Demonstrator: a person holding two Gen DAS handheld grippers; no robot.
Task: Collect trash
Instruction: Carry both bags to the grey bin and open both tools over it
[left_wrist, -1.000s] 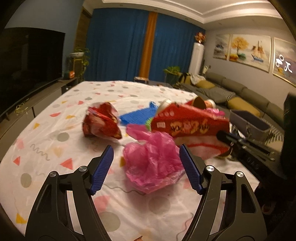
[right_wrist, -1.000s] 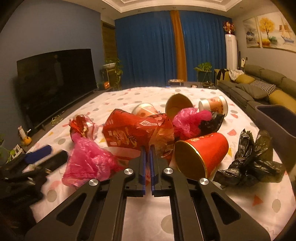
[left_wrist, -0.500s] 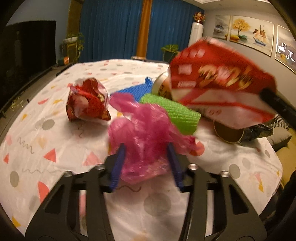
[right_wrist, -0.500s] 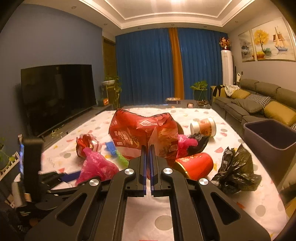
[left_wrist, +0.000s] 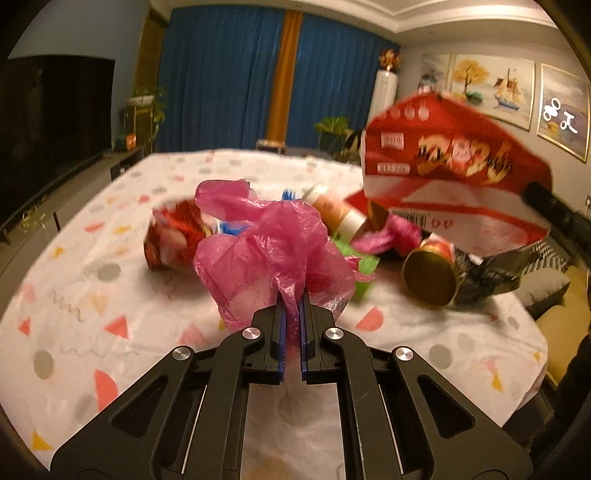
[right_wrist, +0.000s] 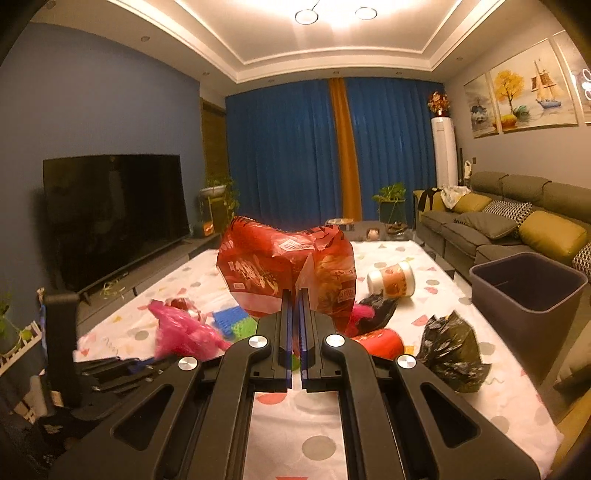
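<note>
Left gripper jaws clamped on pink bag; right gripper pinching red packet. We lift straight, grip firm, toward bin.

Trash bin right of tabletop, sofa behind it, TV left, paper cup on tabletop.

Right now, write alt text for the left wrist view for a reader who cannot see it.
The left gripper has its jaws pinched on a crumpled pink plastic bag over a white tablecloth with coloured shapes. To the right, a large red snack bag hangs in the air above a red cup lying on its side and other litter.
</note>
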